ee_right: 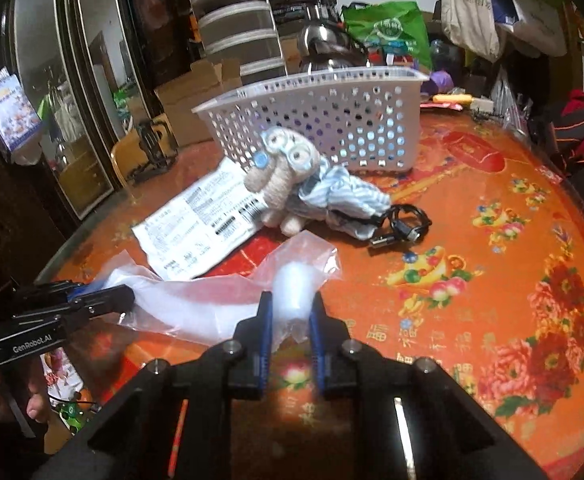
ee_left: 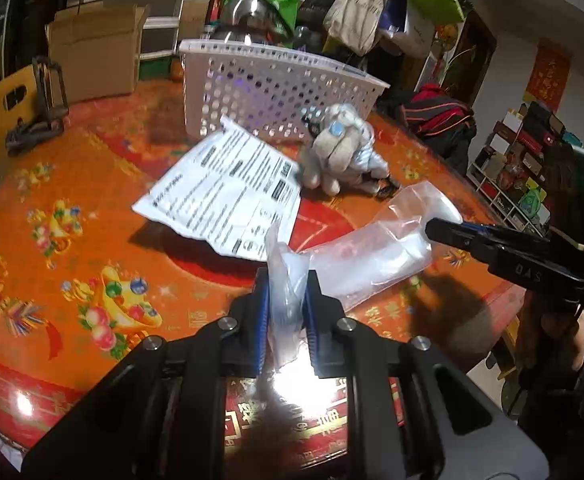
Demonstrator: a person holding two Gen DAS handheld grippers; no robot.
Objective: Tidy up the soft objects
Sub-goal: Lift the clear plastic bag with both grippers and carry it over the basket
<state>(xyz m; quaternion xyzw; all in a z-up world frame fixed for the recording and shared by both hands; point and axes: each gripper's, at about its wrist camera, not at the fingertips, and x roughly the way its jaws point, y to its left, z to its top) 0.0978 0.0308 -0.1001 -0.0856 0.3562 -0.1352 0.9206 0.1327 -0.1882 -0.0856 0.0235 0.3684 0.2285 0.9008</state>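
A clear plastic bag [ee_left: 372,252] [ee_right: 196,304] is stretched between both grippers just above the red flowered table [ee_left: 72,200]. My left gripper [ee_left: 288,292] is shut on one crumpled end of it. My right gripper [ee_right: 290,308] is shut on the other end, which bunches up white between its blue pads. Each gripper shows in the other view: the right one [ee_left: 432,230] at the bag's far end, the left one [ee_right: 126,296] at the left. Beyond the bag lie a beige plush toy [ee_left: 332,152] [ee_right: 288,176] in blue striped cloth and a white printed mailer bag [ee_left: 228,192] [ee_right: 196,228].
A white perforated basket [ee_left: 272,84] [ee_right: 332,120] stands behind the toy. A black cable [ee_right: 404,224] is coiled to the toy's right. Cardboard boxes, a yellow chair [ee_left: 0,104] and hanging bags crowd the table's far side. A person's hand [ee_right: 32,400] holds the left gripper.
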